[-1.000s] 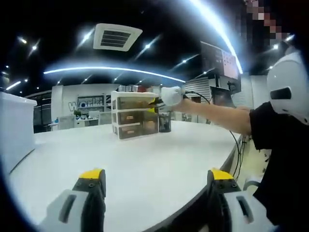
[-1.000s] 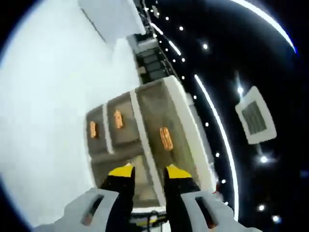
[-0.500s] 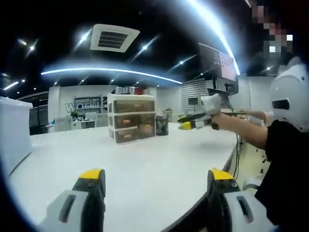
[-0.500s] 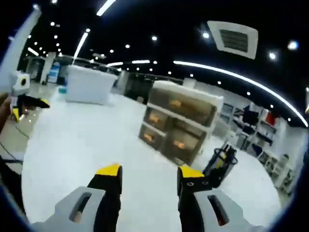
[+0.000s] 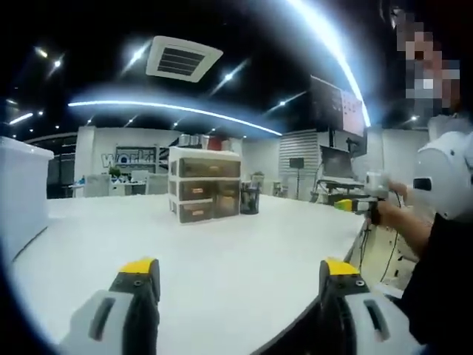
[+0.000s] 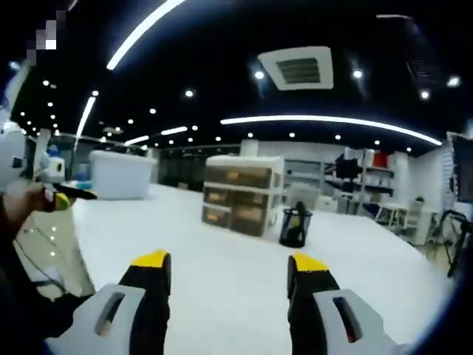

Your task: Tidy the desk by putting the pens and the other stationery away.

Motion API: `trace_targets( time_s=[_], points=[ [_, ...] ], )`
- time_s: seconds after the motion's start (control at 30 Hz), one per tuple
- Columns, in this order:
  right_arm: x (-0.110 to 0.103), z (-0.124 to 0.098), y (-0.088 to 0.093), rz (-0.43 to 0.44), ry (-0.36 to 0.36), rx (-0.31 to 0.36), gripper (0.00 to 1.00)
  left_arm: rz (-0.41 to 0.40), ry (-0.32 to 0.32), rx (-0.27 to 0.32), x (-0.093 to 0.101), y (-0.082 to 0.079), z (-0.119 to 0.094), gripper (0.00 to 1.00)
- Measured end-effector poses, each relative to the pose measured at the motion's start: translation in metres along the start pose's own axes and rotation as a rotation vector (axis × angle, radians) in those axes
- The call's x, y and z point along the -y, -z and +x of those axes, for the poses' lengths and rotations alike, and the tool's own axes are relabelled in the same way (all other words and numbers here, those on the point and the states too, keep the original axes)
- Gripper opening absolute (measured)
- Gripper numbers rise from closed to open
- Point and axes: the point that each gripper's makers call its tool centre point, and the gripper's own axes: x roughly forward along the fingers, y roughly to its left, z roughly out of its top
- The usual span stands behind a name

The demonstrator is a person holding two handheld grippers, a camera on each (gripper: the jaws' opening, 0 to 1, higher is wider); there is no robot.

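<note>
A white drawer unit (image 5: 203,185) with translucent brown drawers stands far back on the white table (image 5: 222,251); a black mesh pen cup (image 5: 250,200) is just to its right. My left gripper (image 5: 238,274) is open over the near table edge, holding nothing. In from the right comes my right gripper (image 5: 355,205), held in a hand off the table's edge. In the right gripper view, the right gripper (image 6: 230,266) is open and empty, facing the drawer unit (image 6: 240,194) and the pen cup (image 6: 295,225) from a distance. The left gripper (image 6: 63,194) shows at the left.
A large white box (image 5: 22,192) stands on the table's left side, seen as well in the right gripper view as a white box (image 6: 122,175) behind the drawers. The person's dark sleeve (image 5: 443,281) is at the right. A monitor (image 5: 338,103) hangs beyond.
My right gripper has drawn back from the drawer unit to beyond the table's near edge, and it is wider open now. The left gripper has stayed where it was, open.
</note>
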Motion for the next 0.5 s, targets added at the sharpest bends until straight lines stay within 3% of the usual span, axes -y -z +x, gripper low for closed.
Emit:
trace_targets(
  time_s=[0.27,0.5],
  points=[
    [-0.001,-0.032,-0.002,-0.006,0.06,0.004,0.64,-0.003,-0.02,-0.002,-0.003,0.0,-0.008,0.88],
    [-0.002,-0.033,-0.007,-0.023,0.065,0.007,0.64,-0.01,-0.042,0.007,-0.006,0.0,-0.012,0.88]
  ],
)
